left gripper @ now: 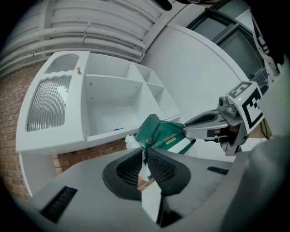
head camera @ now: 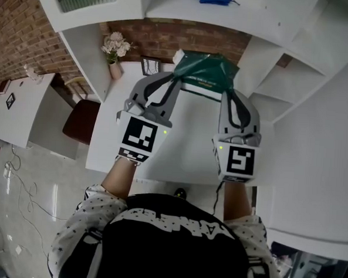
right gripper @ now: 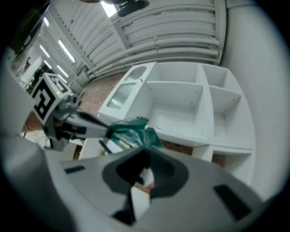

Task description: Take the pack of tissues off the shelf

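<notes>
Left hand-held gripper (head camera: 176, 77) and right hand-held gripper (head camera: 227, 90) are each pinching one end of the green pack of tissues (head camera: 204, 71) I am holding between them above the worktop (head camera: 185, 149).

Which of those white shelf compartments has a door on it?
The end one, closed by the arched ribbed-glass door, right beside the wide open compartment. Every other compartment in the white unit is open-fronted.
</notes>
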Demonstrator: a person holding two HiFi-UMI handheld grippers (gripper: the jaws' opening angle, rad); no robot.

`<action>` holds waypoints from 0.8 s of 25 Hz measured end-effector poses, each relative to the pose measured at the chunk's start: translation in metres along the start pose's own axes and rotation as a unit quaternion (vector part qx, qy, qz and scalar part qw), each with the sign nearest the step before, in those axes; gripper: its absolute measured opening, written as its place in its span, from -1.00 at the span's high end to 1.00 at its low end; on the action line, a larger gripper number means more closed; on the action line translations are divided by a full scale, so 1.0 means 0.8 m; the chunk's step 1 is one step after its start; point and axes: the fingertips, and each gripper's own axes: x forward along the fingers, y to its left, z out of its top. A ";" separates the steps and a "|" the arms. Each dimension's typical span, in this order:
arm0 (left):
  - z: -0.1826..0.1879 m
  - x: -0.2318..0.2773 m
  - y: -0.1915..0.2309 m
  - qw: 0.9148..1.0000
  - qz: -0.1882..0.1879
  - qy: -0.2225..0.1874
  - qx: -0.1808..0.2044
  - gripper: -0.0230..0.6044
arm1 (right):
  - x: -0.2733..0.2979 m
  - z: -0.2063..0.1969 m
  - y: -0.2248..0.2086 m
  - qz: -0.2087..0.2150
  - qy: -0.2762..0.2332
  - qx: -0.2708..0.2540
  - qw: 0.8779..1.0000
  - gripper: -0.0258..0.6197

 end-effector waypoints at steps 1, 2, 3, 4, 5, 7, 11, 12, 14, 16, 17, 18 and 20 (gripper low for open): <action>-0.003 -0.001 -0.001 1.000 -0.001 0.001 -0.001 0.73 | -0.001 -0.003 0.001 0.000 0.002 0.002 1.000 0.76; -0.005 -0.001 -0.002 1.000 -0.002 0.002 -0.001 0.73 | -0.001 -0.005 0.002 -0.001 0.004 0.003 1.000 0.76; -0.007 -0.002 -0.003 1.000 -0.002 0.003 -0.002 0.73 | -0.002 -0.007 0.003 -0.001 0.004 0.003 1.000 0.76; -0.008 -0.002 -0.003 1.000 -0.002 0.003 -0.003 0.73 | -0.002 -0.008 0.004 -0.001 0.005 0.001 1.000 0.76; -0.009 -0.002 -0.003 1.000 -0.002 0.004 -0.003 0.73 | -0.002 -0.009 0.004 -0.001 0.005 -0.001 1.000 0.76; -0.011 -0.001 -0.004 1.000 -0.003 0.005 -0.004 0.73 | -0.002 -0.012 0.005 -0.001 0.008 -0.002 1.000 0.76; -0.014 -0.001 -0.006 1.000 -0.005 0.006 -0.007 0.73 | -0.002 -0.015 0.005 -0.002 0.012 0.003 1.000 0.76; -0.015 -0.001 -0.006 1.000 -0.005 0.006 -0.008 0.73 | -0.003 -0.015 0.006 -0.003 0.012 0.002 1.000 0.76; -0.016 -0.002 -0.006 1.000 -0.005 0.006 -0.010 0.73 | -0.004 -0.016 0.007 -0.003 0.015 0.002 1.000 0.76; -0.017 -0.003 -0.007 1.000 -0.006 0.006 -0.010 0.73 | -0.004 -0.018 0.008 -0.003 0.018 0.002 1.000 0.76; -0.018 -0.003 -0.007 1.000 -0.006 0.007 -0.009 0.73 | -0.004 -0.019 0.009 -0.002 0.018 0.000 1.000 0.76; -0.018 -0.004 -0.006 1.000 -0.005 0.008 -0.008 0.73 | -0.004 -0.019 0.010 -0.001 0.018 -0.001 1.000 0.76; -0.019 -0.005 -0.006 1.000 -0.005 0.008 -0.008 0.73 | -0.005 -0.019 0.012 -0.002 0.018 0.000 1.000 0.76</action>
